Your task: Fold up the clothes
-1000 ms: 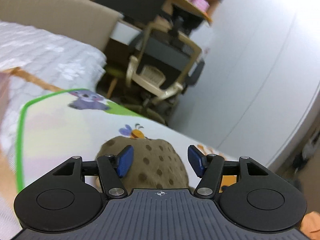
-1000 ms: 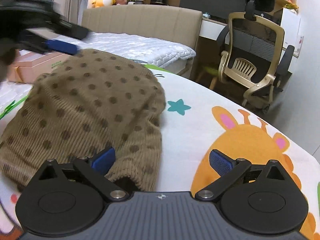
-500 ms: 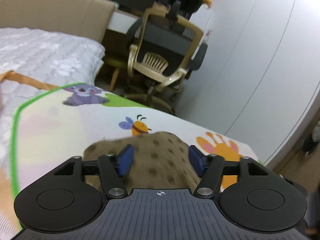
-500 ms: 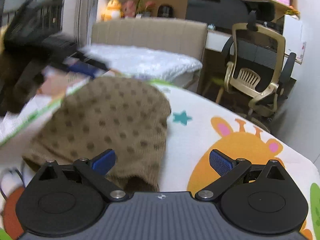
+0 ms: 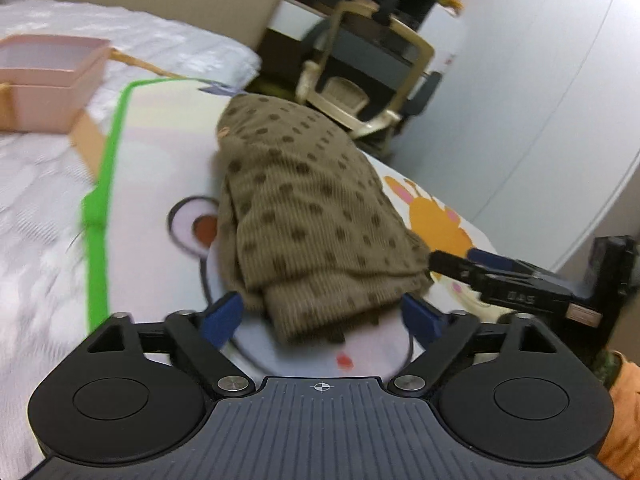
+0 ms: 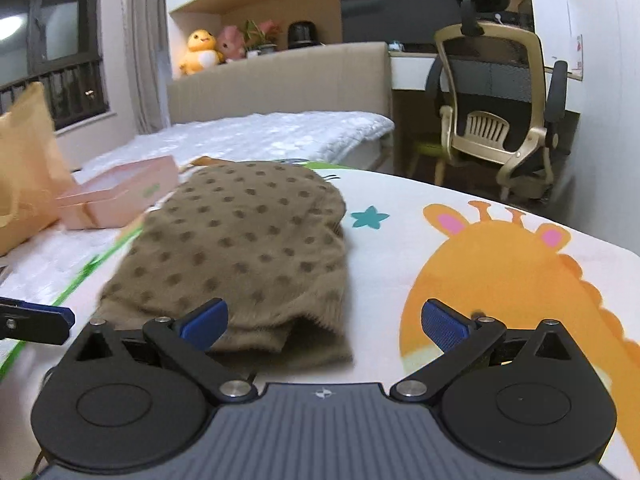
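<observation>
**Brown dotted garment folded on the cartoon mat, both grippers released**

Left wrist view: the brown dotted garment [image 5: 304,216] lies folded in a thick bundle on the cartoon play mat [image 5: 160,168], running from the near edge away toward the far side. The left gripper [image 5: 320,318] is spread wide, its blue pads [image 5: 222,316] sitting either side of the garment's near end without clamping it. Only this view shows the right gripper [image 5: 480,260] from outside: it pokes in from the right, with its tips at the garment's near right corner. Can't tell from here if it's touching the fabric. A pink box [image 5: 52,80] sits far left, off the mat, on the white quilt [image 5: 36,216]. The mat's green border [image 5: 100,208] runs along the left. Everything's a bit motion-blurred, and the garment hides most of the animal face printed under it.

Right wrist view: same garment [image 6: 240,248], seen flatter, with its layered open edge nearest the camera. The right gripper [image 6: 324,324] is open too; its left pad rests over the near edge, the right pad hangs above bare mat [image 6: 400,208]. The orange giraffe print [image 6: 520,280] fills the right side, so loads of free mat there. A sliver of the left gripper [image 6: 36,320] is cut off at the left edge. The office chair [image 6: 496,128] stands beyond the mat's far side.
</observation>
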Tool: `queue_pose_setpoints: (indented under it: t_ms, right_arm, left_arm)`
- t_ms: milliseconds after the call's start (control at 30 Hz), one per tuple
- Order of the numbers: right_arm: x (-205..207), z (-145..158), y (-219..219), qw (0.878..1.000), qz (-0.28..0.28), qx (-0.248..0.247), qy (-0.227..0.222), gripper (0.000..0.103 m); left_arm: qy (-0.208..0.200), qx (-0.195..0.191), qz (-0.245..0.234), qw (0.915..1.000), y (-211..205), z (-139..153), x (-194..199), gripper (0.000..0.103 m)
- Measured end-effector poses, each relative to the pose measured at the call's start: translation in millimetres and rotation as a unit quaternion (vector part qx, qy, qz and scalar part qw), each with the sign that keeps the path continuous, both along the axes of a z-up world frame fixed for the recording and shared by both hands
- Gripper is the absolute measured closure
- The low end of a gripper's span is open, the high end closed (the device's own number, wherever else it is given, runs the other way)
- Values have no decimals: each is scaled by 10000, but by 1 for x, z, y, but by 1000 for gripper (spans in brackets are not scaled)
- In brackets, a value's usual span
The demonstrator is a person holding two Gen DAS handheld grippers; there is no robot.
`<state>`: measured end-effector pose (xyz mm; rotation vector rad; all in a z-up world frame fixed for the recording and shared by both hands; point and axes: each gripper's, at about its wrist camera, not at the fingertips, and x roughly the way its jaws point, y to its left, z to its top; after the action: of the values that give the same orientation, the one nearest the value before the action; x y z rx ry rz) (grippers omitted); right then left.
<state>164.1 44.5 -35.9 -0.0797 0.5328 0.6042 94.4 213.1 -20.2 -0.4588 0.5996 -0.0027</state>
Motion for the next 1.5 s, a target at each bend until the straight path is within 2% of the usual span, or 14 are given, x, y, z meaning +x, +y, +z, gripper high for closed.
queue_pose_setpoints:
  t_ms: [100, 300, 400, 467, 533, 600, 700, 867, 1033, 1133, 1500]
  right_arm:
    - [-27, 0, -18, 10000, -16, 41, 22, 0]
    - [-76, -6, -58, 9994, 49, -2, 330, 0]
    - [-98, -13, -69, 9992, -292, -246, 93, 0]
    - [-109, -18, -74, 9979, -490, -390, -182, 0]
    - [-109, -19, -77, 9977, -520, -390, -171, 0]
    - [-106, -20, -77, 9981, -490, -359, -52, 0]
    - [-102, -24, -67, 9970, -444, -636, 43, 0]
    - [-98, -32, -54, 9935, -359, -1070, 155, 0]
    - [-88, -35, -67, 9958, -302, -667, 541, 0]
    - [-90, -36, -63, 9952, -309, -796, 485, 0]
    - [-90, -35, -65, 9954, -306, -766, 498, 0]
  left_arm:
    - [-91, 496, 203, 9985, -30, 7, -24, 6]
    - [-451, 1384, 314, 9888, -89, 15, -62, 0]
    - [-499, 1689, 426, 9834, -112, 9, -77, 0]
    - [-379, 1992, 564, 9776, -127, 2, -82, 0]
    - [-203, 2229, 631, 9726, -139, -7, -84, 0]
    - [-122, 2208, 492, 9740, -144, -14, -83, 0]
    - [-60, 2258, 409, 9733, -147, -18, -82, 0]
    - [27, 2112, 447, 9764, -142, -20, -81, 0]
    - [140, 2007, 453, 9785, -140, -21, -79, 0]
    - [208, 1932, 492, 9797, -138, -22, -77, 0]
    - [322, 1852, 603, 9803, -135, -23, -74, 0]
